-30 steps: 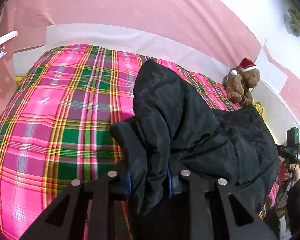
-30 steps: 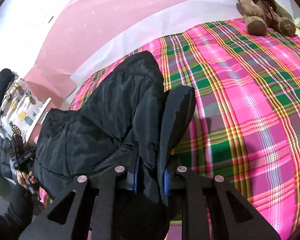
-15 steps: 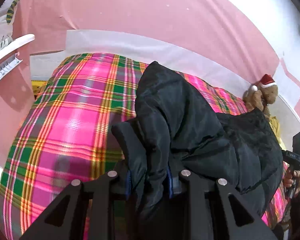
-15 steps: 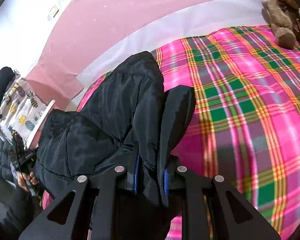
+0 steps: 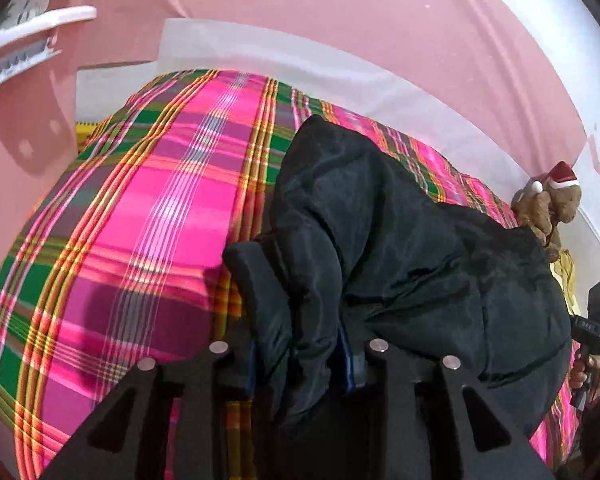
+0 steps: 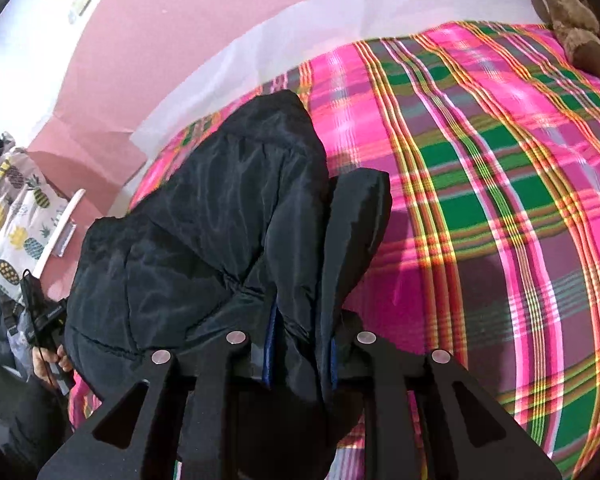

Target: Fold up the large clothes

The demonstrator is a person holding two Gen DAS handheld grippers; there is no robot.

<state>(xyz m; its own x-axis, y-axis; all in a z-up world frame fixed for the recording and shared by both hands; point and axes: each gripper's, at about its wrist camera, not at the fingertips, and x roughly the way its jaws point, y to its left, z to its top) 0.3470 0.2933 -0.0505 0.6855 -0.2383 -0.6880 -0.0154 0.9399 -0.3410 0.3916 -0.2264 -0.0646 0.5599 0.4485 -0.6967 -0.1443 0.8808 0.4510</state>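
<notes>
Bed: pink, green and yellow plaid bedspread [image 5: 148, 216], spread ahead of the hand-held gripper.
Wall: flat pink wall [image 5: 340, 12] beyond it.
Far corner: brown teddy bear in red Santa hat [image 5: 550, 204].

Bed [image 5: 152, 216], pink-green plaid cover: black jacket [image 5: 400, 248] bunched on it at the jaws; teddy bear [image 5: 548, 208] beyond them, far edge.

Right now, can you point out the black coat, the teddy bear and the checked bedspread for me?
black coat [image 5: 400, 248], left wrist view, on its puffy middle.
teddy bear [image 5: 548, 208], left wrist view, on its brown body under the red hat.
checked bedspread [image 6: 500, 184], right wrist view, on a bare green-and-pink patch.
</notes>
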